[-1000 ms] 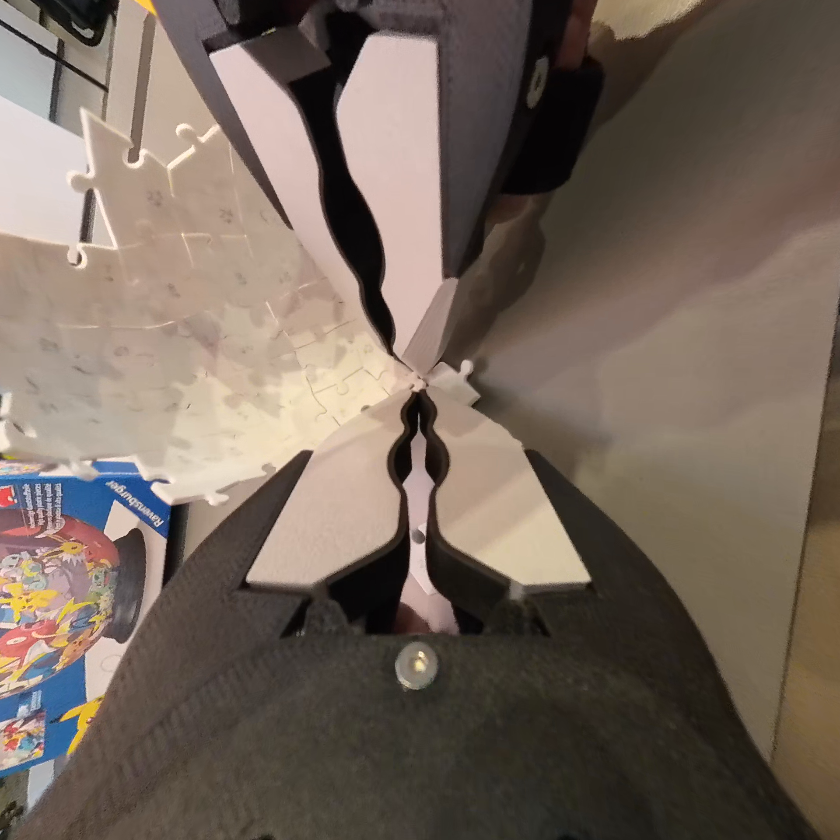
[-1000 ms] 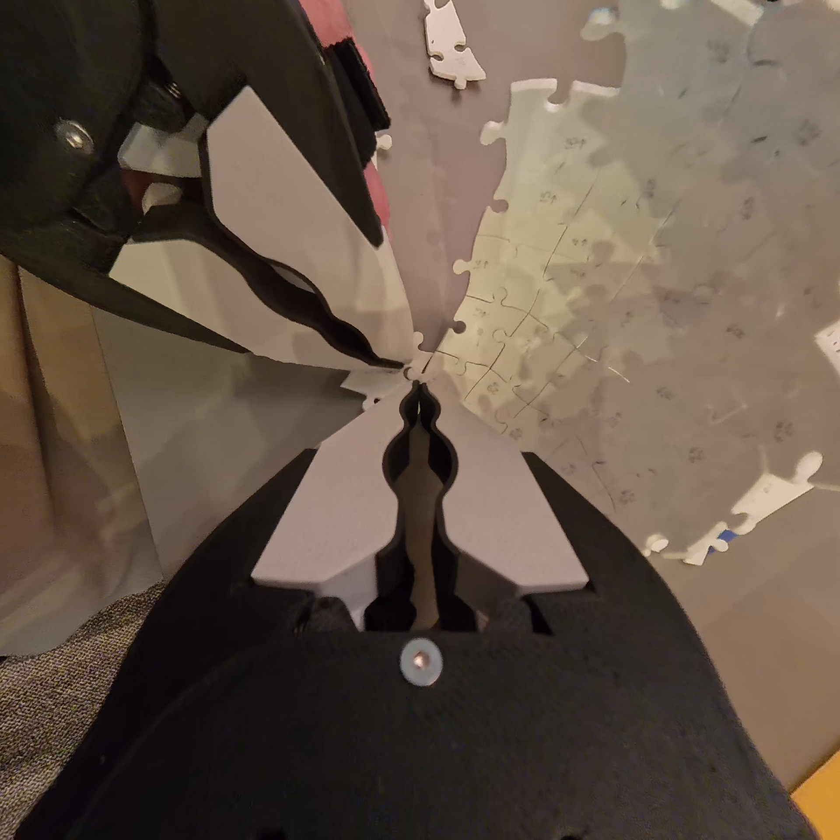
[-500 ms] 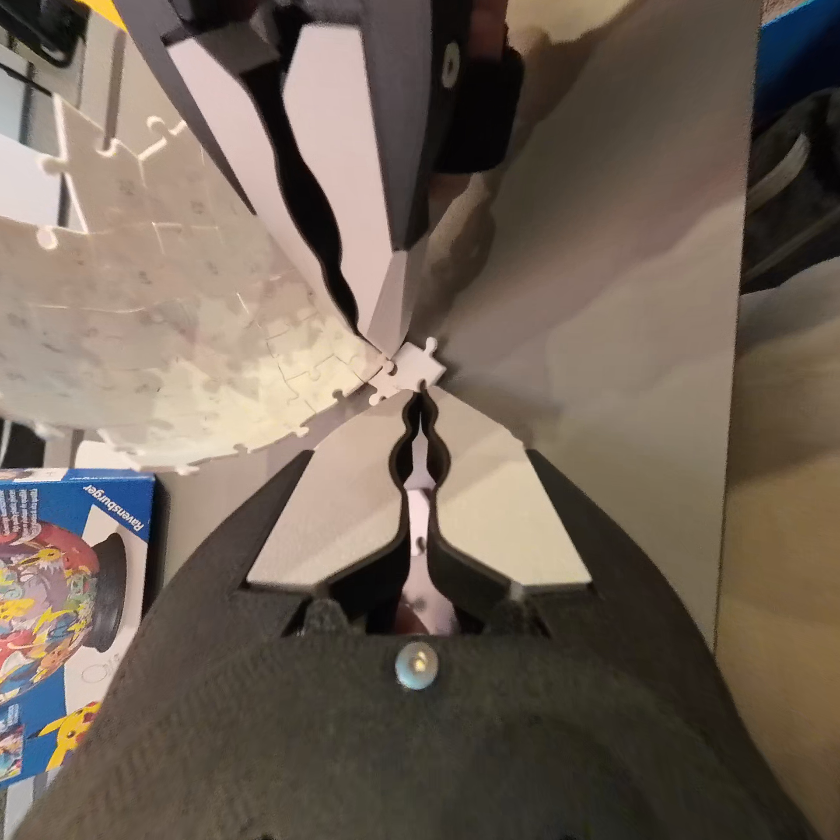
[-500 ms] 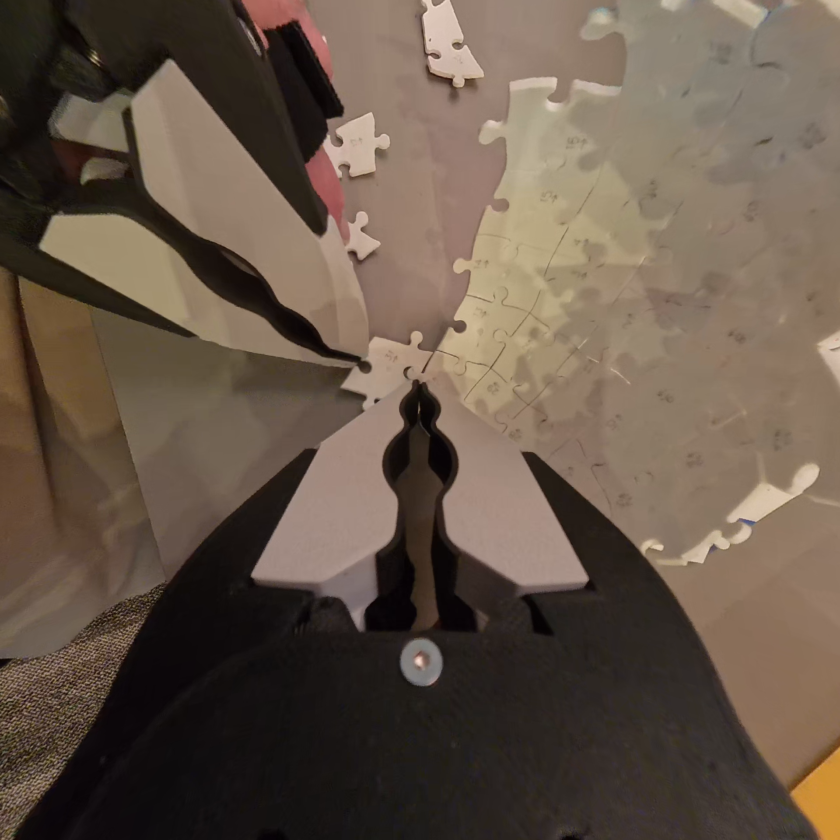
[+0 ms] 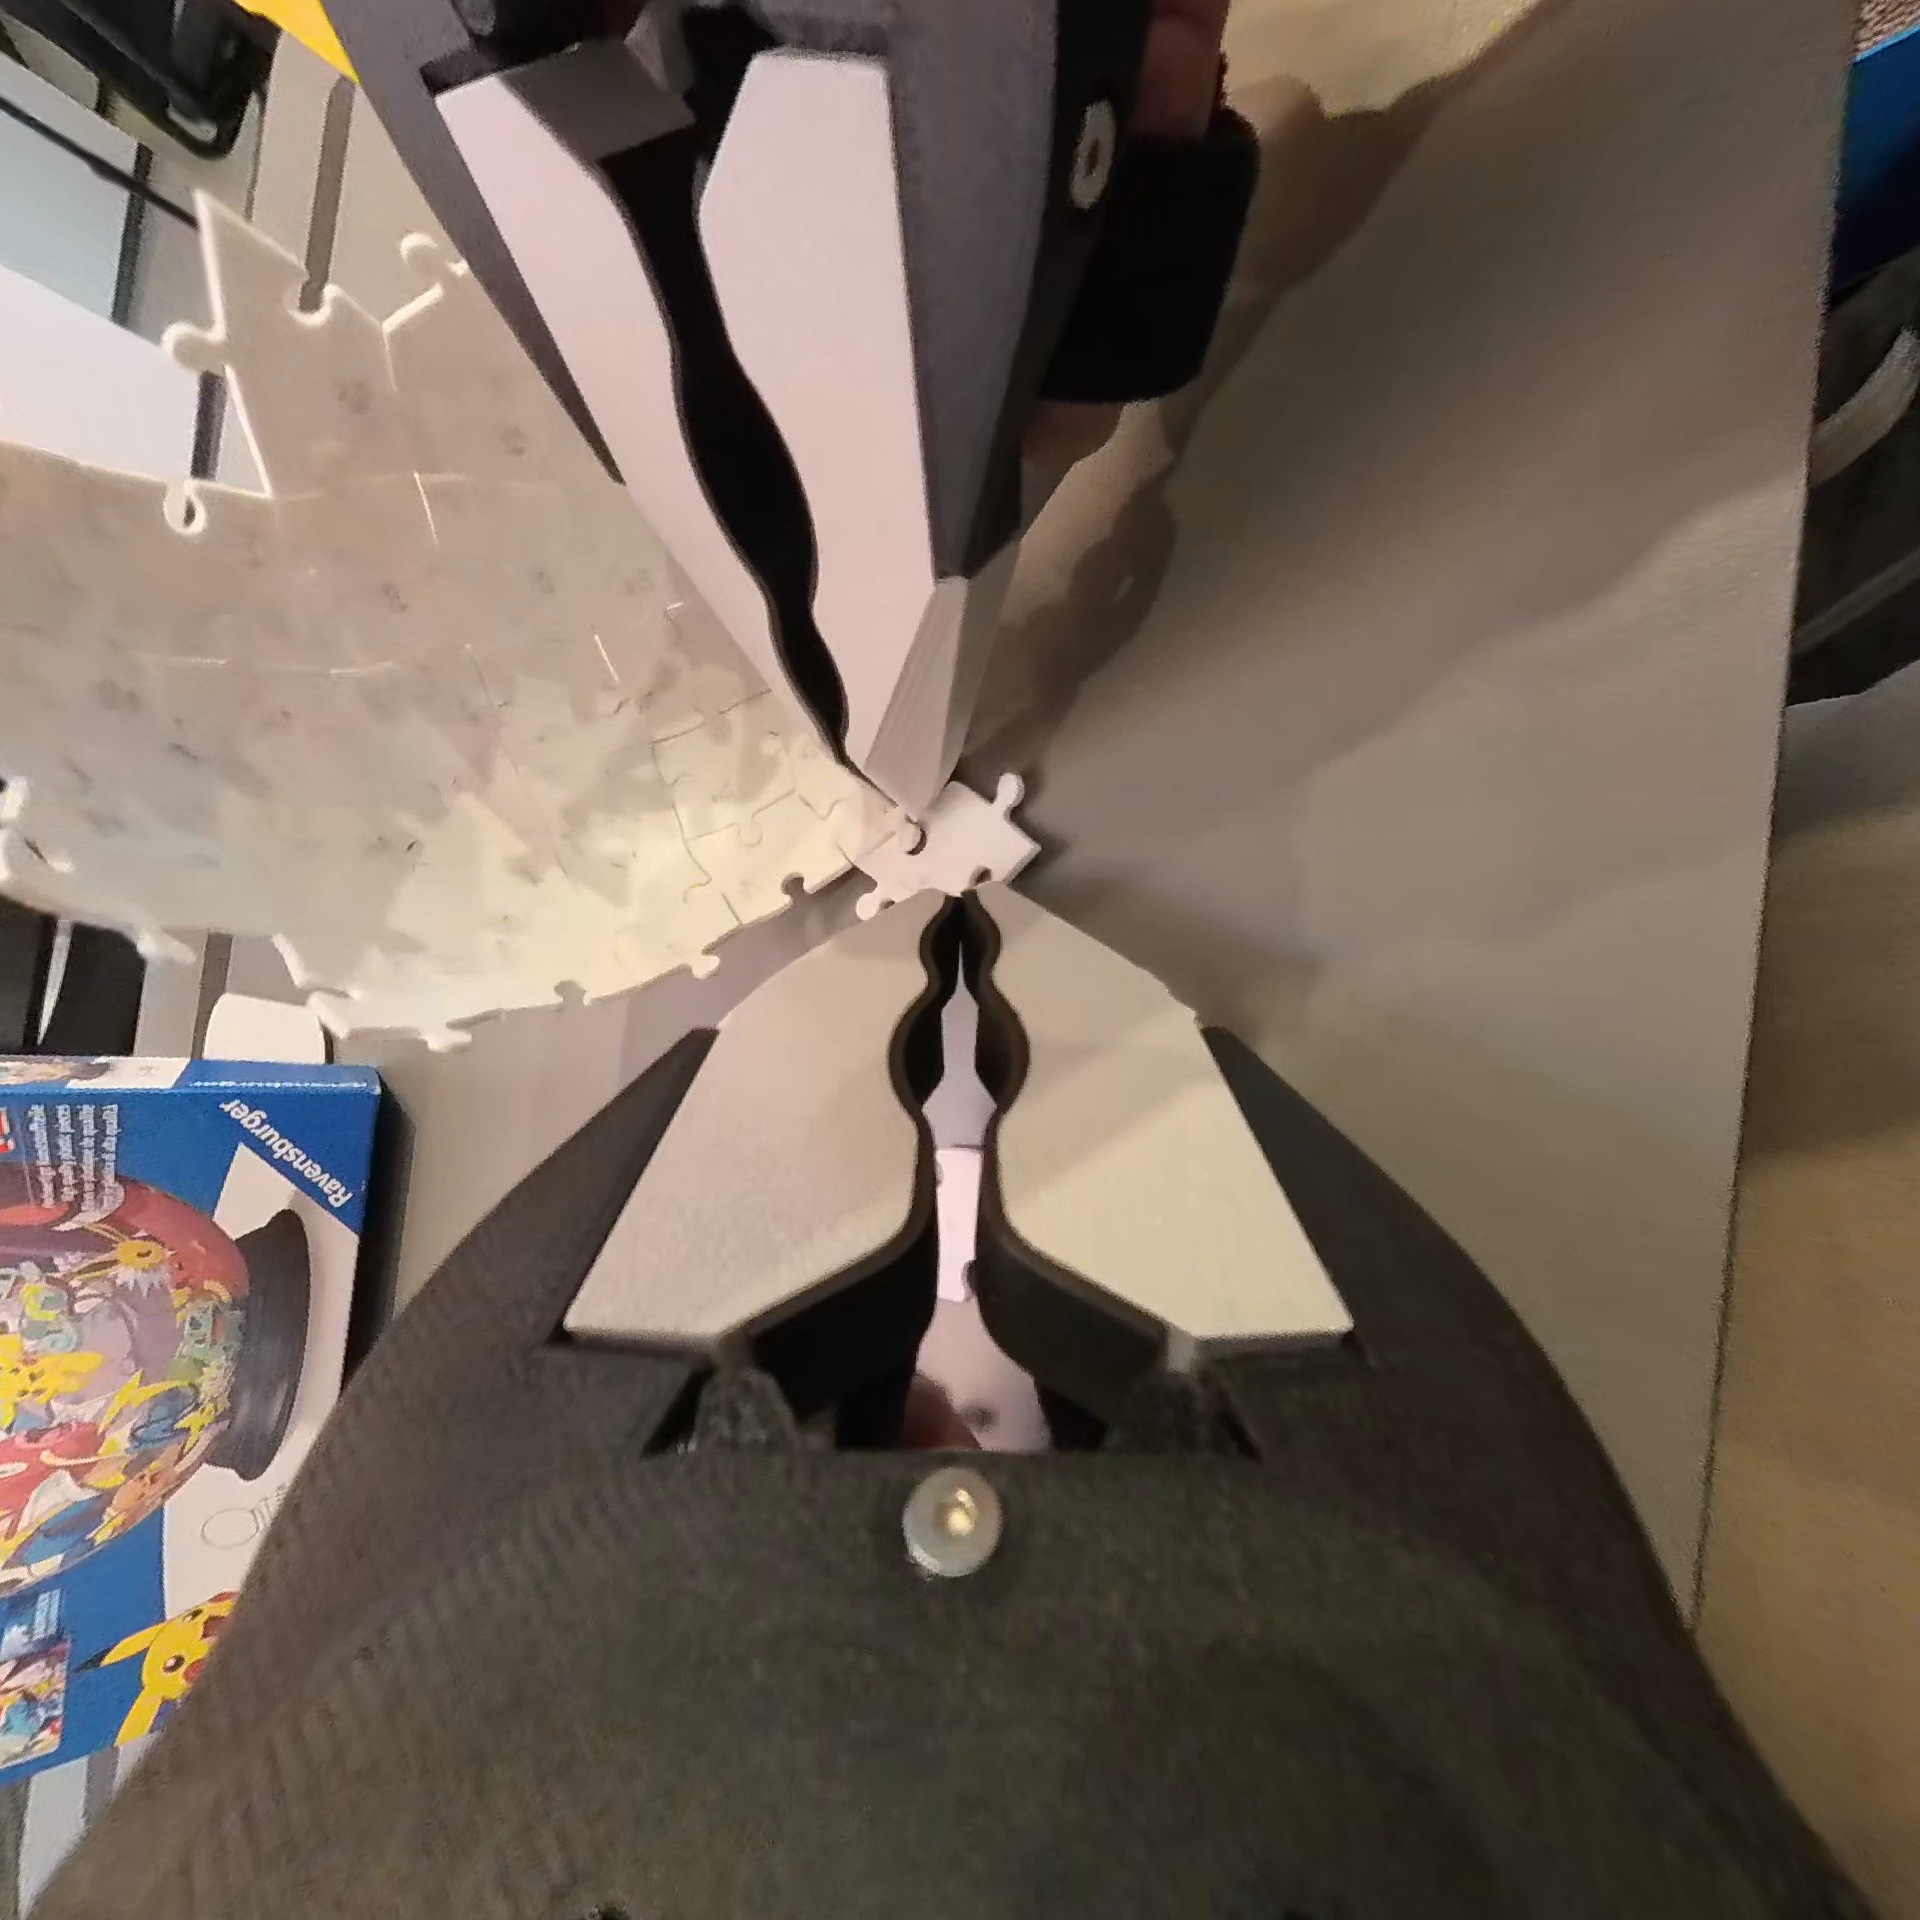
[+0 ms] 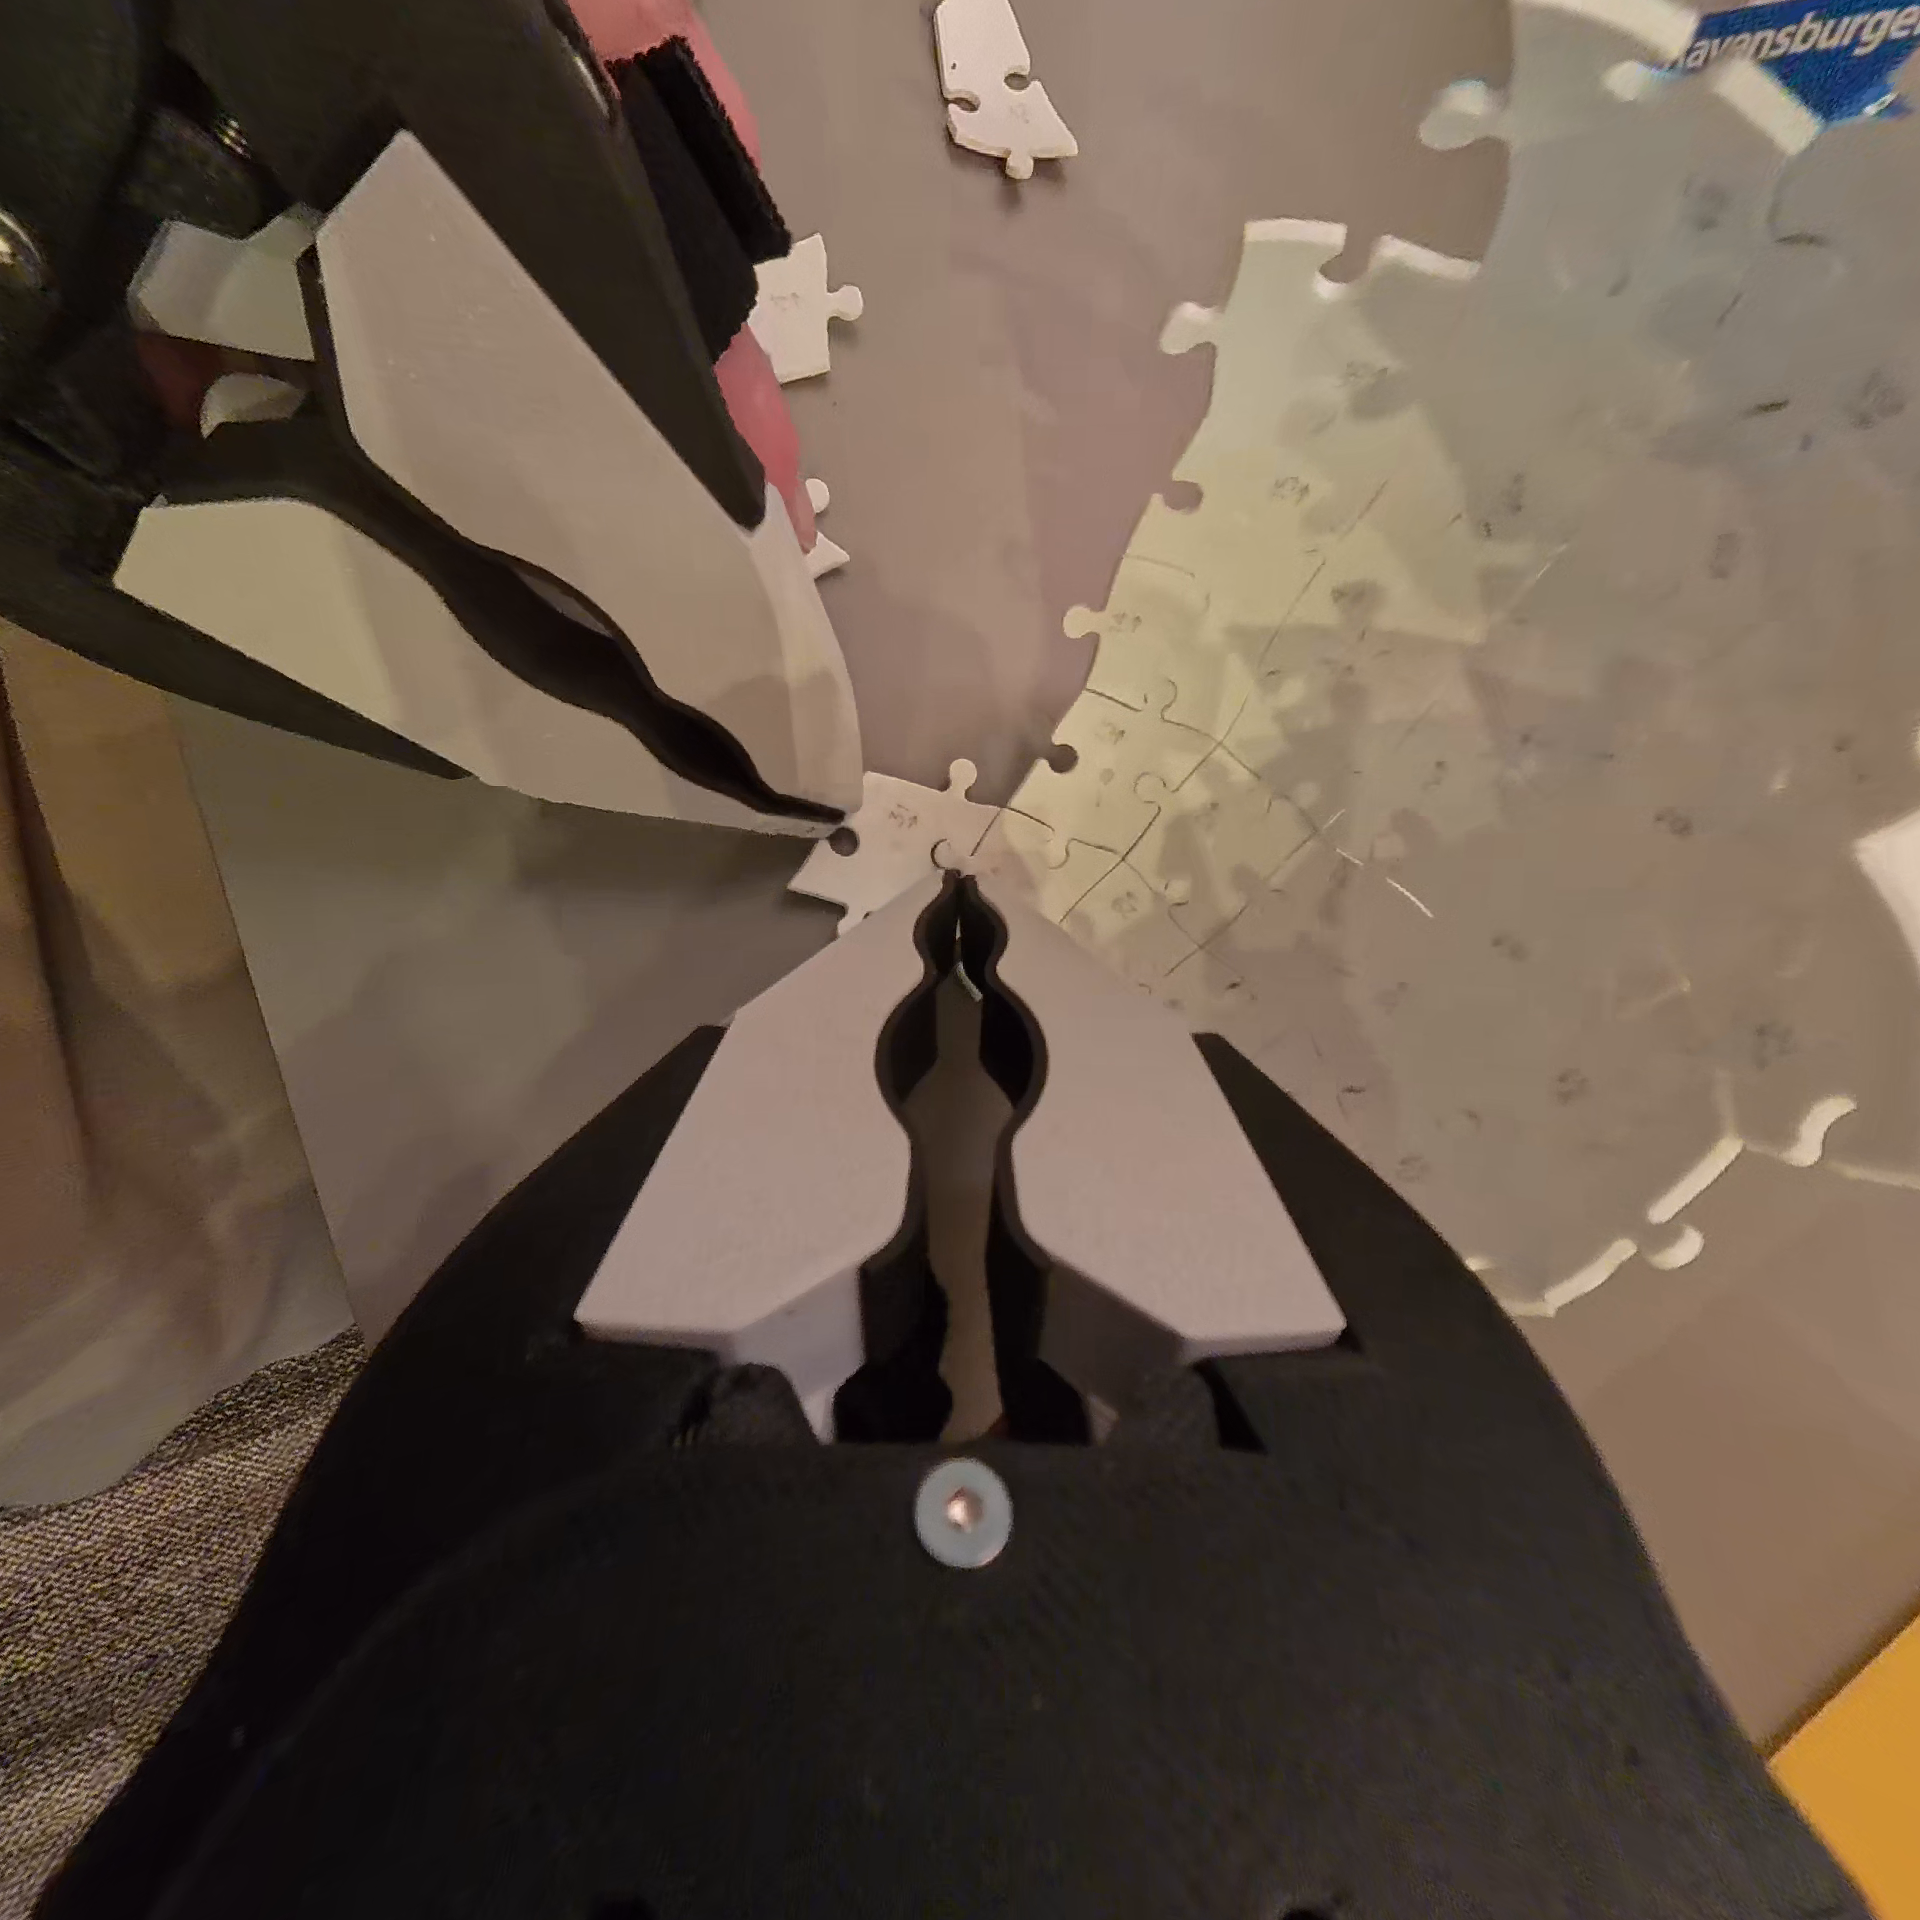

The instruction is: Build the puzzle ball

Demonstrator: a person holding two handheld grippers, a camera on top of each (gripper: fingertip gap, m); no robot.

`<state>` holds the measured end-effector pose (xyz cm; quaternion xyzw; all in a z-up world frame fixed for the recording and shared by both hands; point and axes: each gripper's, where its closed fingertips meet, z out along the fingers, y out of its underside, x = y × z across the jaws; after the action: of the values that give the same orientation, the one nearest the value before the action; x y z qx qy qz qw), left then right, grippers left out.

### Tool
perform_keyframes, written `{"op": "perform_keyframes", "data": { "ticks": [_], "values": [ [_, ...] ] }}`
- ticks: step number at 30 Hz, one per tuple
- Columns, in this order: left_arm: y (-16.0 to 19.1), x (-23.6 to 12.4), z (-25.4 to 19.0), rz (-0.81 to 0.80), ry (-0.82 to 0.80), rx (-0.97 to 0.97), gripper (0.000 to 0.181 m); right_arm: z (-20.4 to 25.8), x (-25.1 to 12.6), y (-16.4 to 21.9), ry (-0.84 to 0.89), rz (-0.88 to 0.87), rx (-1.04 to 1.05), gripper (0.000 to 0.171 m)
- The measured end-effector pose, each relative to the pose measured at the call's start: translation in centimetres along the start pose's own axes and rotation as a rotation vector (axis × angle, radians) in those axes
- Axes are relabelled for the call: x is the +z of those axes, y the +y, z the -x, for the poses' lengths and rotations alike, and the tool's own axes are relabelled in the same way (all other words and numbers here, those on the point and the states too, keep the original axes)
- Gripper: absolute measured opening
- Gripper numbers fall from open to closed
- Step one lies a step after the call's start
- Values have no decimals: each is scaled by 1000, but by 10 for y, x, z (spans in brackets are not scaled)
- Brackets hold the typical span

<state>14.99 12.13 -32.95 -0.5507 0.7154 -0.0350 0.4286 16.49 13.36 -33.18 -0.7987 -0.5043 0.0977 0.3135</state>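
Observation:
The part-built puzzle ball (image 6: 1455,727) is a curved white shell of joined pieces, seen from its blank inner side. It also shows in the left wrist view (image 5: 416,748). A single white puzzle piece (image 5: 971,842) sits at the shell's edge, tab to tab with it, and shows in the right wrist view too (image 6: 894,831). My left gripper (image 5: 961,906) is shut on that piece's outer edge; the right wrist view shows it coming in from the upper left (image 6: 836,821). My right gripper (image 6: 958,883) is shut on the shell's rim beside the piece, and reaches down from the top in the left wrist view (image 5: 902,808).
Loose white pieces (image 6: 1003,104) (image 6: 800,322) lie on the grey table (image 6: 987,468) beyond the grippers. The blue puzzle box (image 5: 156,1351) lies at the left. The table's edge (image 5: 1049,1039) runs close on the right. A person's finger (image 6: 764,416) shows behind the left gripper. My left and right fingertips are right by each other.
The left gripper's tips have drawn back from the right gripper's tips, so more of the single piece shows between them. The shell has swung a little.

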Motion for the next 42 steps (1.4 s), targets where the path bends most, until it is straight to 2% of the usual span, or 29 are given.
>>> {"op": "perform_keyframes", "data": {
  "ticks": [12,24,31,42],
  "values": [
    [0,3,5,-4,0,-8,0,-3,0,1,39,35,-44,0],
    [-3,5,8,-19,14,-48,0,-2,1,2,44,149,-89,0],
    [-11,10,19,-35,14,-129,0,-2,1,2,56,134,-90,0],
    [-4,18,10,50,78,-130,0,-3,0,1,42,97,-52,0]
  ]
}}
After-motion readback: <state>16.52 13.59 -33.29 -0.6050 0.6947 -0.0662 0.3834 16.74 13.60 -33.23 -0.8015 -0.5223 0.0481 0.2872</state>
